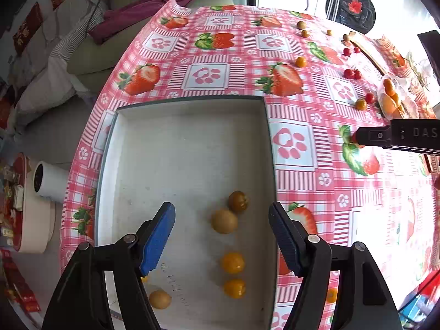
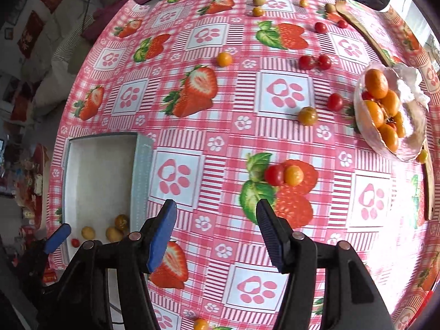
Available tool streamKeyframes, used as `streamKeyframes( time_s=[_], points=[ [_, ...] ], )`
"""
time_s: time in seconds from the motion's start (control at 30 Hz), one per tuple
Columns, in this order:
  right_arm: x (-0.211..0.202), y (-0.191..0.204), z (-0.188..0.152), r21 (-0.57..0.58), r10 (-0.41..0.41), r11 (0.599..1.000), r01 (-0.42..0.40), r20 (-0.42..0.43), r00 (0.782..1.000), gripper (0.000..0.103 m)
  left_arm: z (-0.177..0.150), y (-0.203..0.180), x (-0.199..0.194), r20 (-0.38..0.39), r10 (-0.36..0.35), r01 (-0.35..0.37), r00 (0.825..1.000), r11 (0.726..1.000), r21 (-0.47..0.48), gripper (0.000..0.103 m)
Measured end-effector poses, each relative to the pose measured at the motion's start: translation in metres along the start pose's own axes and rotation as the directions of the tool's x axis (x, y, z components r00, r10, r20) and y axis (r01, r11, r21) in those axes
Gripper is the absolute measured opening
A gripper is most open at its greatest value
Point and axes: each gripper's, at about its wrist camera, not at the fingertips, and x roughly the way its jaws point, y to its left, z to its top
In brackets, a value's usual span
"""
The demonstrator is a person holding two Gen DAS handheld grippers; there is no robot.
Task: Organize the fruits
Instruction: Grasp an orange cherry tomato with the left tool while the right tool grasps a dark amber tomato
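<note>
A shallow white tray lies on the strawberry tablecloth and holds several small fruits: a dark olive one, a tan one, two orange ones and another tan one. My left gripper is open and empty above the tray's near end. My right gripper is open and empty above the cloth, just short of a red tomato touching an orange tomato. The tray also shows in the right wrist view.
Several red, orange and tan fruits lie scattered across the far cloth. A clear bowl of oranges stands at the right by a wooden spoon. The right gripper's arm shows in the left wrist view. A sofa lies beyond the table's left edge.
</note>
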Motion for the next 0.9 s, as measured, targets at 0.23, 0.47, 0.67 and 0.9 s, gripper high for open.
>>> streamKeyframes(
  time_s=[0.23,0.47,0.67,0.9],
  points=[
    [0.007,-0.060,0.015,0.118,-0.054,0.992,0.053,0.002,0.999,0.064,0.004,-0.055,-0.009,0.005,-0.071,0.071,0.997,0.996,0.062,0.072],
    [0.022,-0.077,0.037,0.149,-0.071,0.987,0.067,0.021,0.997,0.061,-0.008,-0.088,0.004,-0.058,-0.085,0.089,0.995,0.994,0.061,0.072],
    [0.037,-0.084,0.048,0.185,-0.080,0.980,0.073,0.029,0.996,0.058,-0.023,-0.102,0.010,-0.087,-0.076,0.081,0.993,0.996,0.047,0.072],
    [0.041,-0.081,0.067,0.164,-0.104,0.982,0.091,0.073,0.992,0.050,-0.041,-0.106,0.010,-0.113,-0.062,0.066,0.992,0.997,0.037,0.072]
  ],
)
